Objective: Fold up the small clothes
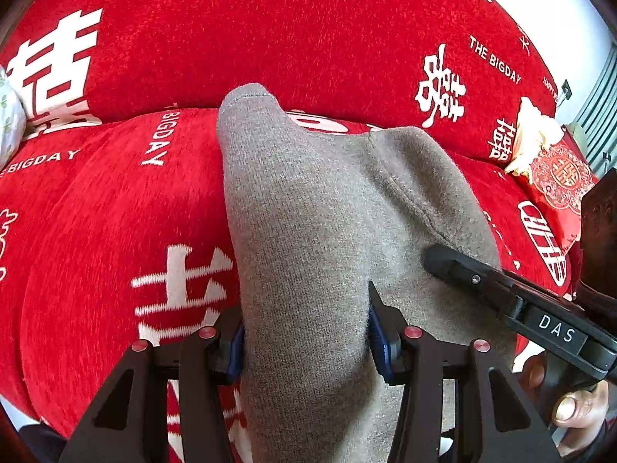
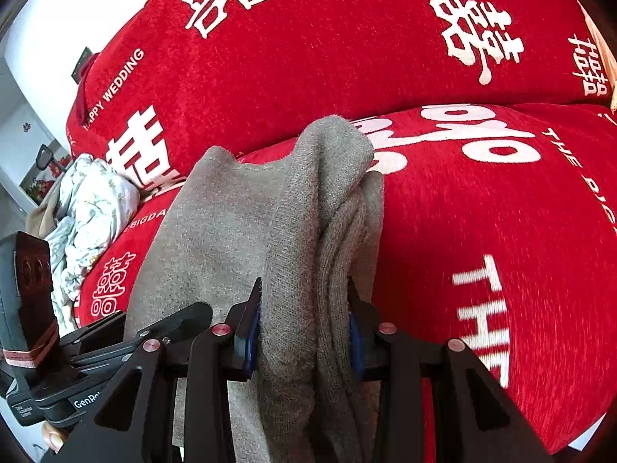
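Grey knit garment [image 1: 308, 231] held up over the red sofa cover [image 1: 115, 231].
We see left gripper [image 1: 306, 332] and right gripper [image 2: 304, 332] each part-closed, pinching bunched folds; no containers visible.

One grey garment [image 1: 308, 200]; two hand-held grippers (both gripping)

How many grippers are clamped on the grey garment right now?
2: the left gripper pinches a bunched fold, and the right gripper pinches another fold of the grey garment over the red sofa.
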Tool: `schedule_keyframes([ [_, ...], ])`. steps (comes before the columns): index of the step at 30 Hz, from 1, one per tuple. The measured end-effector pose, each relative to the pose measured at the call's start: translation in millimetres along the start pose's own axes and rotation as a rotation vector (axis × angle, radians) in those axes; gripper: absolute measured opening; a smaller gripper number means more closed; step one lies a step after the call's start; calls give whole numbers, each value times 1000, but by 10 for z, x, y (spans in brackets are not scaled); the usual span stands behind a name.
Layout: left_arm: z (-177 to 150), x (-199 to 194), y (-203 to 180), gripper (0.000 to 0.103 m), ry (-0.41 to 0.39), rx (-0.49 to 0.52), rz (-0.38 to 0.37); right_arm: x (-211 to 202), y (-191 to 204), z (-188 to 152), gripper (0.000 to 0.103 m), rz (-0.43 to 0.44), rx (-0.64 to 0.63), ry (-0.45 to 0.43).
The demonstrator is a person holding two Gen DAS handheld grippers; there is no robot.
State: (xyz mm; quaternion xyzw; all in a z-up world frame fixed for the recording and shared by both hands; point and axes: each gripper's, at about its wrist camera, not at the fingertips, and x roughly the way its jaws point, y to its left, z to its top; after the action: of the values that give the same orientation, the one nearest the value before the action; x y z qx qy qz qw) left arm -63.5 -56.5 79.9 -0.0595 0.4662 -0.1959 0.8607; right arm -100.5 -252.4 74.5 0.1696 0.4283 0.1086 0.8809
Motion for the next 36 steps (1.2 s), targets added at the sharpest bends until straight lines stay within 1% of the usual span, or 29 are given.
schedule_keyframes([
  [8, -210, -86, -2, 52, -11, 10, 10, -68, 26, -200, 39, -1, -6, -5],
  [15, -349, -25, 44, 52, 3, 17, 28, -1, 23, -323, 39, -4, -7, 8],
  [26, -427, -1, 47, 54, -10, 41, 37, 69, -83, -414, 39, 8, 15, 16],
  [27, -435, 7, 49, 55, -11, 42, 38, 80, -97, -420, 40, 10, 19, 17],
  [29, -451, 26, 56, 64, -14, 43, 54, 103, -137, -429, 42, 16, 25, 19],
  [30, -455, 33, 64, 74, -16, 41, 69, 117, -163, -430, 47, 20, 29, 23],
  [31, -457, 34, 85, 87, -20, 33, 107, 128, -189, -429, 52, 24, 39, 29],
  [32, -453, 25, 103, 90, -24, 23, 126, 121, -234, -424, 60, 29, 57, 33],
  [33, -448, -3, 124, 91, -29, 14, 125, 97, -260, -416, 67, 23, 68, 31],
  [34, -437, -36, 143, 91, -38, 8, 122, 59, -267, -413, 69, 11, 78, 21],
  [36, -389, -138, 159, 91, -84, 7, 152, -116, -236, -389, 71, -3, 72, -63],
])
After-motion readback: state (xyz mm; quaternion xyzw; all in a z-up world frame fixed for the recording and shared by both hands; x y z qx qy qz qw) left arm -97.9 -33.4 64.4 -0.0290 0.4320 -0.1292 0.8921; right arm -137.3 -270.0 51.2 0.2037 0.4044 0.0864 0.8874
